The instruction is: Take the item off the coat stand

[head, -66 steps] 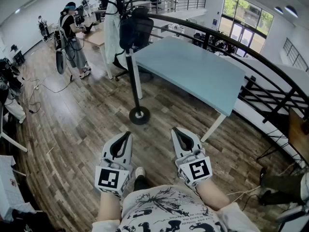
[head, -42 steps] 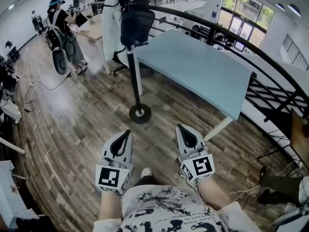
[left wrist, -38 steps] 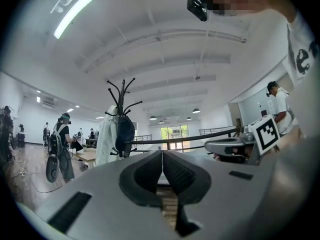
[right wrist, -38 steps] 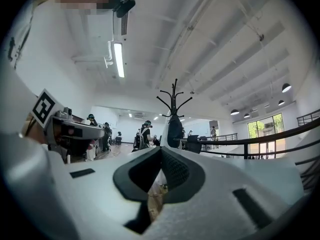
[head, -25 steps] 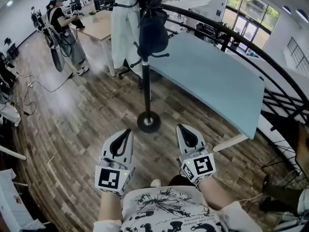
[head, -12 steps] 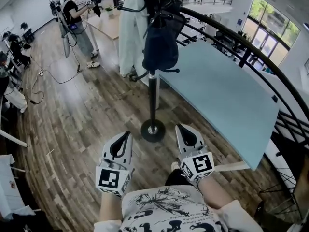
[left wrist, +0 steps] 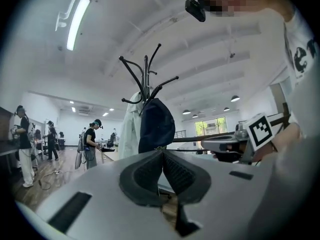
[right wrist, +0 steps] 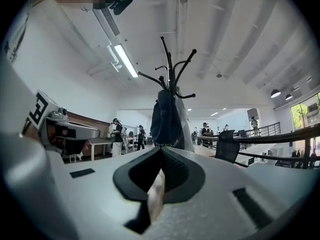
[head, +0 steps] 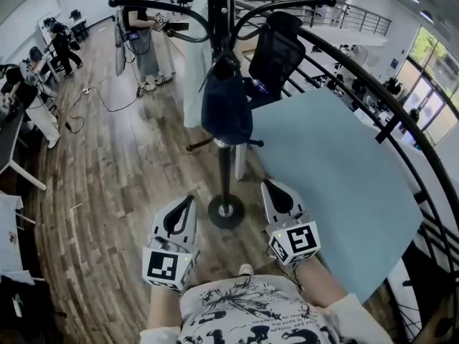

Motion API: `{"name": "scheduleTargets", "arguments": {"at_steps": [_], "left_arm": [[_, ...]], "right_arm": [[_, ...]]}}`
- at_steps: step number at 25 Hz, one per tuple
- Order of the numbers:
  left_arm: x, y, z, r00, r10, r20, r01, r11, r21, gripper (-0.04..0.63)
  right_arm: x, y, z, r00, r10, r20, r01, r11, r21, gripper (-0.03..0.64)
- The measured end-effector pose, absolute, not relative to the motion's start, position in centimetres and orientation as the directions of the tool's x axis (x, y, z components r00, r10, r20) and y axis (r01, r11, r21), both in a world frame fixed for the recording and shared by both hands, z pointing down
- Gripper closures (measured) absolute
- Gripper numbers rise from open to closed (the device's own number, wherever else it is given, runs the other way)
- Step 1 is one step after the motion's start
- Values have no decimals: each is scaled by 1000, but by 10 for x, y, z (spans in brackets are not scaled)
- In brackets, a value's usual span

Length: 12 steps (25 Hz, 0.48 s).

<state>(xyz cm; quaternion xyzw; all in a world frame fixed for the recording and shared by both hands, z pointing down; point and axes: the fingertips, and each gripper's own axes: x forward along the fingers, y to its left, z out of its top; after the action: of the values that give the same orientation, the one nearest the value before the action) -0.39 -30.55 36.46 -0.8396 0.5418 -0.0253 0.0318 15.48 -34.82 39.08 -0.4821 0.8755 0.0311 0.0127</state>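
Hanging item: a dark blue bag hangs on the stand, close against the pole and below the curved hooks. Neither gripper touches it.
Stand: a black stand, upright, with a round base on the wood floor. In the head view the base lies between the two gripper tips and just ahead of them.
Left gripper: the left gripper has its jaws closed, pads meeting at the tip, with nothing between them. It is held low in front of the person's body, well short of the bag, and its own view looks up at the bag.
Right gripper: the right gripper also has its jaws pressed together and is empty. It is level with the left one and apart from the stand. Its own view shows the bag straight above the jaw line.
Coat: a white coat hangs on the far left side of the stand, beside the bag.
Table: a pale blue table stands right of the stand, near it.
Chair: a black chair stands beyond the table.
Railing: a curved black railing runs along the right.
Person: a person stands well beyond the stand, at upper left.
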Motion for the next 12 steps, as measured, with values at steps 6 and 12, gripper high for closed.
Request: {"name": "scheduleTargets", "arguments": {"at_steps": [6, 12], "left_arm": [[15, -331, 352, 375, -927, -15, -924, -372, -88, 591], [12, -344, 341, 376, -925, -49, -924, -370, -97, 591]], "right_arm": [[164, -382, 377, -588, -807, -59, -808, 585, 66, 623], [146, -397, 366, -638, -768, -58, -769, 631, 103, 621]]}}
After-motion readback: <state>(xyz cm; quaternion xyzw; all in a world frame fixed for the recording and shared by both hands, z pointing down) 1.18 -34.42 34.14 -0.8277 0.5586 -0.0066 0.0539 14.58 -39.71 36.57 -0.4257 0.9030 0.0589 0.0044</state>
